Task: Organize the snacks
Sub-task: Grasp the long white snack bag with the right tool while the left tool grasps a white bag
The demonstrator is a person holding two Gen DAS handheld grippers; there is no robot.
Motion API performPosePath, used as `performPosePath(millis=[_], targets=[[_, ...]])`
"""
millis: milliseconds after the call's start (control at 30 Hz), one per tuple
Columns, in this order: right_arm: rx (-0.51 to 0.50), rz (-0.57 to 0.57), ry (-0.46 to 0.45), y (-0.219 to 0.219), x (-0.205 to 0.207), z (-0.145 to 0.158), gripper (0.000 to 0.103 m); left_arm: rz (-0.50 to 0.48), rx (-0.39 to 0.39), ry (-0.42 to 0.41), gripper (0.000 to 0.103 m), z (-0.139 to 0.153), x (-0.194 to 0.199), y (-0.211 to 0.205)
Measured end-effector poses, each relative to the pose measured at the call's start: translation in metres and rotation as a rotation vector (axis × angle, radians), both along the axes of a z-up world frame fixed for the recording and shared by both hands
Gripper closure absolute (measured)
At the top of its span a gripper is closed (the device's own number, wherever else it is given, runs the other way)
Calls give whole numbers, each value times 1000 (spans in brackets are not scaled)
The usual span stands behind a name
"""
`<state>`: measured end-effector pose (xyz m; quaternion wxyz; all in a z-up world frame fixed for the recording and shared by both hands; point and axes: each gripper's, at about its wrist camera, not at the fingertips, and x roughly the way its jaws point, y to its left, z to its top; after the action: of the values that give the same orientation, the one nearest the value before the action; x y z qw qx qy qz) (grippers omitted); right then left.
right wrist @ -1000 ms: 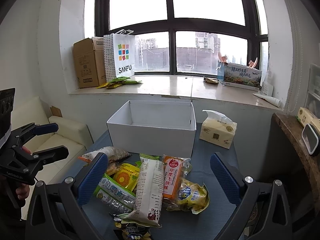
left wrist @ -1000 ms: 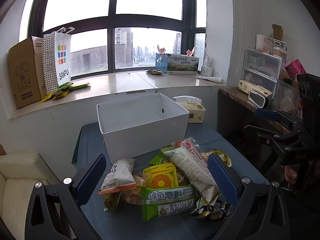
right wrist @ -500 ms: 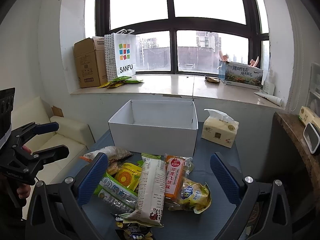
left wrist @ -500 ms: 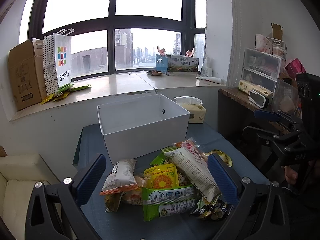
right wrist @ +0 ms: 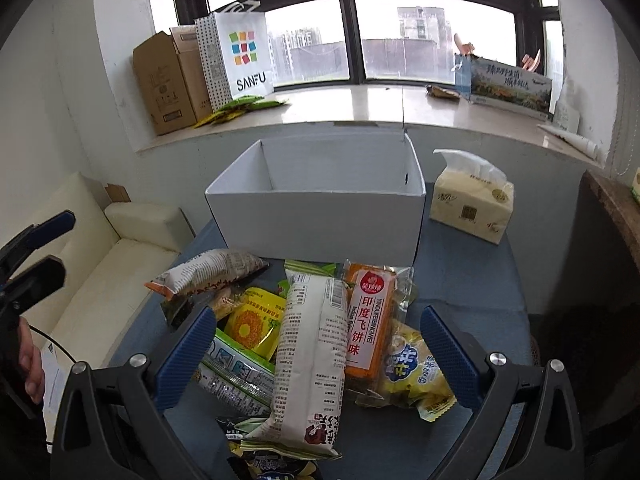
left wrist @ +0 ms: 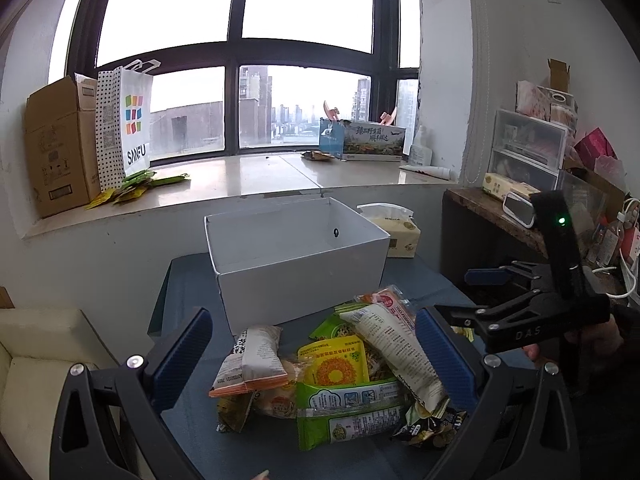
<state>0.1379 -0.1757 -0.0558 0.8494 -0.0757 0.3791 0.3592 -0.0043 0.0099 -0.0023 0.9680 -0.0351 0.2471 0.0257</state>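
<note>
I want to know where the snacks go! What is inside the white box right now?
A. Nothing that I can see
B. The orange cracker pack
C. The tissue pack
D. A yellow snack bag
A: the white box shows only bare walls inside, while the snack pile lies on the table in front.

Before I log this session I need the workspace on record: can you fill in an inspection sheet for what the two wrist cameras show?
Surface: blue table, partly covered.
Job's things: white box open, nothing seen inside; snack pile in front of it, including long white pack on top, orange biscuit pack, yellow pack.
Clutter: tissue pack right of the box.
Grippers: left gripper and right gripper open, holding nothing, above the pile.
Cables: white cables at far right shelf.
Surroundings: windowsill with cardboard box, SANFU bag; cream sofa.
</note>
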Motion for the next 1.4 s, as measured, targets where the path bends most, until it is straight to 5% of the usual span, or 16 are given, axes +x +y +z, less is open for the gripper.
performPosePath(millis=[133,267,400,433,800,1000,1133,1300,1367,1400], targets=[[-52,14,124,16,16,-34,0,28,-10,-30,0,-7,-1,8],[-109,-9,224,25,23,-65,2,7,-92,45,0,-14,6,20],[-149,1,305,32,26,-92,61,9,-127,80,0,-19,6,27],[-144,-2,304,31,27,-93,65,10,-126,83,0,-21,6,28],[91,-50,130,-30,11,-16,70,-11,-155,211,0,-44,38,50],[159,-83,26,-50,-4,24,70,35,-278,428,0,-83,101,84],[157,-77,-4,-52,-9,34,70,56,-275,622,0,-117,144,95],[146,-70,-4,-51,-10,29,70,34,-219,731,1,-141,172,96],[147,-65,8,-51,-9,25,70,21,-199,743,16,-145,174,94],[145,-65,12,-51,-9,24,70,16,-205,737,41,-146,173,94]])
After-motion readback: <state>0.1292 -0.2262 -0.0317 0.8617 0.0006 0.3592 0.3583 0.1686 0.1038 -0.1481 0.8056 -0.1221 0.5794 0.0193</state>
